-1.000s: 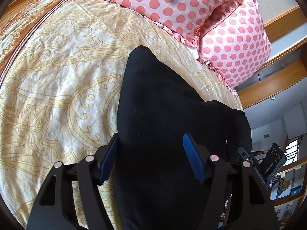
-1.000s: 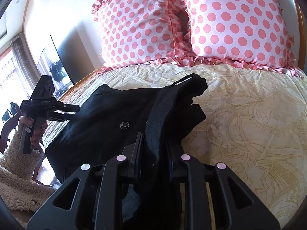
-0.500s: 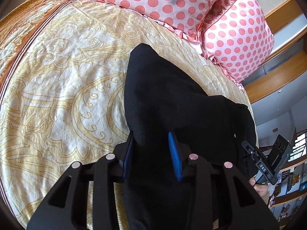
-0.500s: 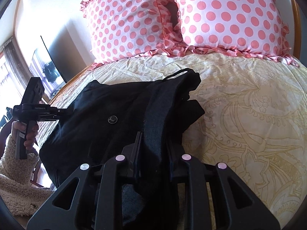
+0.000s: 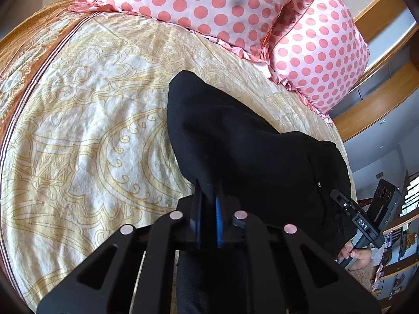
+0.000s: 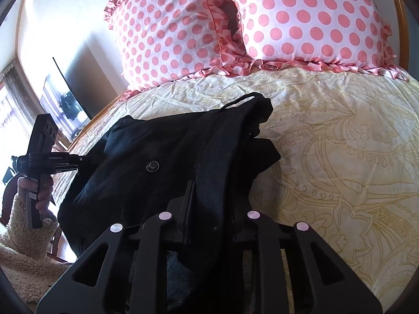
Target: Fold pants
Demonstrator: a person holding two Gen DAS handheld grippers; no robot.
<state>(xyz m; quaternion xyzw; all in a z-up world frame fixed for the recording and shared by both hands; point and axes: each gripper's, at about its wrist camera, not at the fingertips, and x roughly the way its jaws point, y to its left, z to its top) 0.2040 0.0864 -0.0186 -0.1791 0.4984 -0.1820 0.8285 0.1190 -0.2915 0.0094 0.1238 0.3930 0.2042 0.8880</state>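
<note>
Black pants [image 5: 243, 151] lie bunched on the yellow patterned bedspread [image 5: 86, 136]. My left gripper [image 5: 208, 198] is shut on a fold of the pants' near edge, blue pads pinching the cloth. In the right wrist view the pants [image 6: 162, 157] show a round button and a belt loop at the waistband. My right gripper [image 6: 209, 196] is shut on a thick fold of the waistband, which drapes over the jaws and hides the fingertips. Each gripper shows in the other's view, held at the pants' far side.
Two pink polka-dot pillows [image 5: 235, 7] [image 6: 288, 23] stand at the head of the bed. A wooden headboard [image 5: 377, 83] lies beyond them. A dark TV screen [image 6: 68, 91] and a window are at the left in the right wrist view. Bare bedspread [image 6: 340, 144] stretches right of the pants.
My left gripper was open around the pants' edge and has closed on the cloth. My right gripper has stayed shut on the waistband and lifted slightly.
</note>
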